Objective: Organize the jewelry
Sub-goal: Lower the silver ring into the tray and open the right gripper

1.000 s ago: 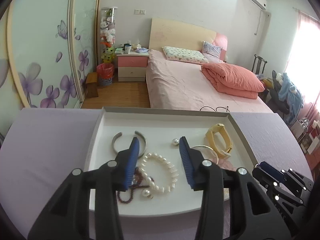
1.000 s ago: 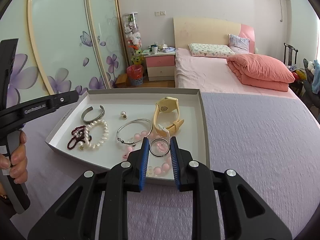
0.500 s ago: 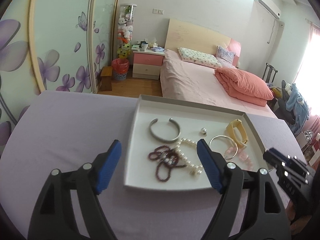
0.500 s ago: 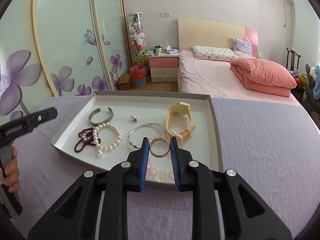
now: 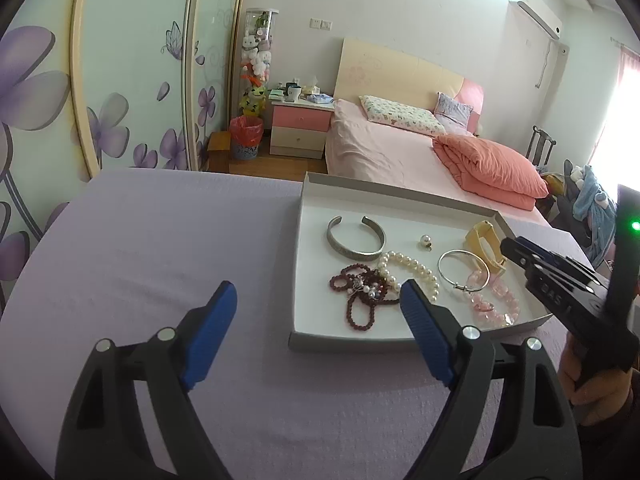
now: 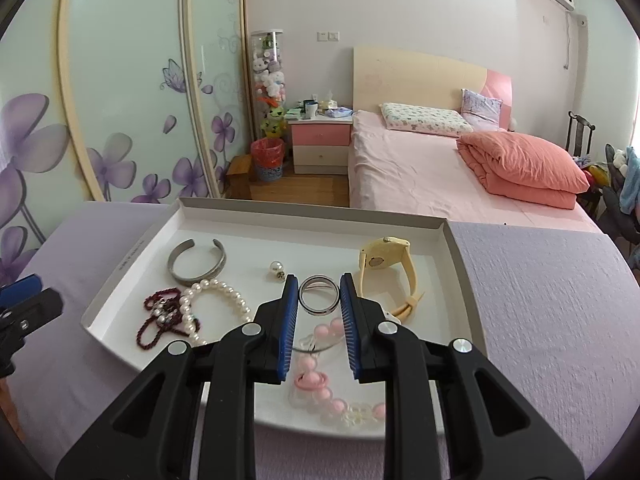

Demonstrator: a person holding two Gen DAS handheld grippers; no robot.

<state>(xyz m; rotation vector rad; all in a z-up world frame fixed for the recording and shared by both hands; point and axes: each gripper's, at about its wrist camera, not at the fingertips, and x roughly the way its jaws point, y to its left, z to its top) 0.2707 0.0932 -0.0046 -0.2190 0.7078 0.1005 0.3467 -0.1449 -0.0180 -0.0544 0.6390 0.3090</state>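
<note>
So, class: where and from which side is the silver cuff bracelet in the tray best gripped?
Probably pinch the silver cuff bracelet across its closed curved band from above. It lies flat with its gap toward the tray far wall, and the pearl bracelet crowds its near edge.

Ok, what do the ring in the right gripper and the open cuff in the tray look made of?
Ring: looks like polished silver-tone metal, with bright reflections and a grooved band. Cuff: probably metal too, duller grey with a textured outer face. Neither alloy can be told.
</note>
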